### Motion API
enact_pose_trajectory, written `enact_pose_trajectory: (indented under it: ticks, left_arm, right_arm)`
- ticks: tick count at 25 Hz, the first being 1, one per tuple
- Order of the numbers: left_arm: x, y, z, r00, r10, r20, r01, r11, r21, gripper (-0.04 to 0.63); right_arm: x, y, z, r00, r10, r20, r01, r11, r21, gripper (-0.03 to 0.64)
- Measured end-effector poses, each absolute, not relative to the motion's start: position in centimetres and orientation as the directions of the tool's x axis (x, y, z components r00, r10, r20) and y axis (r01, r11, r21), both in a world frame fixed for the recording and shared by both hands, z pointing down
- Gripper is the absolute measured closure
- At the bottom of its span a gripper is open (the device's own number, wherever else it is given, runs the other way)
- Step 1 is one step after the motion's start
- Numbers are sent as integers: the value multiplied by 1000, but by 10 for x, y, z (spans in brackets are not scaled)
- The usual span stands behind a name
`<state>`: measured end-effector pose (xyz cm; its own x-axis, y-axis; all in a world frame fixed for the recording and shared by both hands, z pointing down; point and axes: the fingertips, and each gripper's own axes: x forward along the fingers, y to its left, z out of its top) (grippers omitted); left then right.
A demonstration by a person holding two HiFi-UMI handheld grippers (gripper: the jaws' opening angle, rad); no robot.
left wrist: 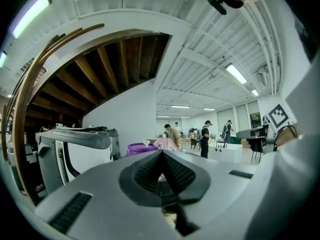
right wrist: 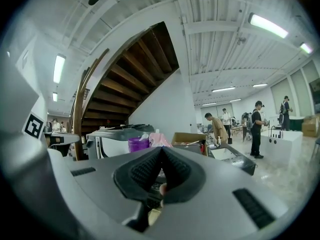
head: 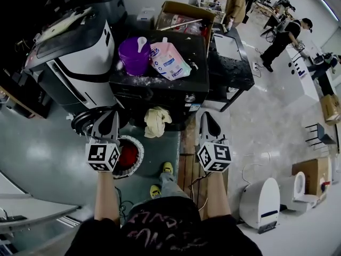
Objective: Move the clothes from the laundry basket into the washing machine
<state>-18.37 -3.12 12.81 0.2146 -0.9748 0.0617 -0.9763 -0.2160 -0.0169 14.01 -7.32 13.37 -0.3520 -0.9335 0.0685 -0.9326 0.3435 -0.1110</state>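
Left gripper (head: 111, 117): jaws together, empty, above basket (head: 139, 149)
Right gripper (head: 205, 118): jaws together, empty
Clothes: red garment (head: 128, 155) in basket, on floor; cream cloth (head: 156, 120) hangs at washer (head: 160, 87) front edge

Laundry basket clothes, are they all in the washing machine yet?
Not yet. A cream cloth hangs at the washing machine's front, seemingly half in. The left gripper and right gripper are shut and empty. A red garment lies in the laundry basket, left to move.

Black top with pink lettering (head: 160, 229), blue-grey trousers (head: 170, 184), 2 yellow shoes (head: 167, 168)
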Motion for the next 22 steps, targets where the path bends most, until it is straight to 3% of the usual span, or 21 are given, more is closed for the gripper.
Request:
enact_pose_trajectory:
  ticks: [22]
  left_arm:
    - [-186, -13, 107, 213, -976, 47, -975, -215, -52, 584]
  right_arm:
    - [144, -62, 118, -349, -935, 65, -935, 343, -95, 612]
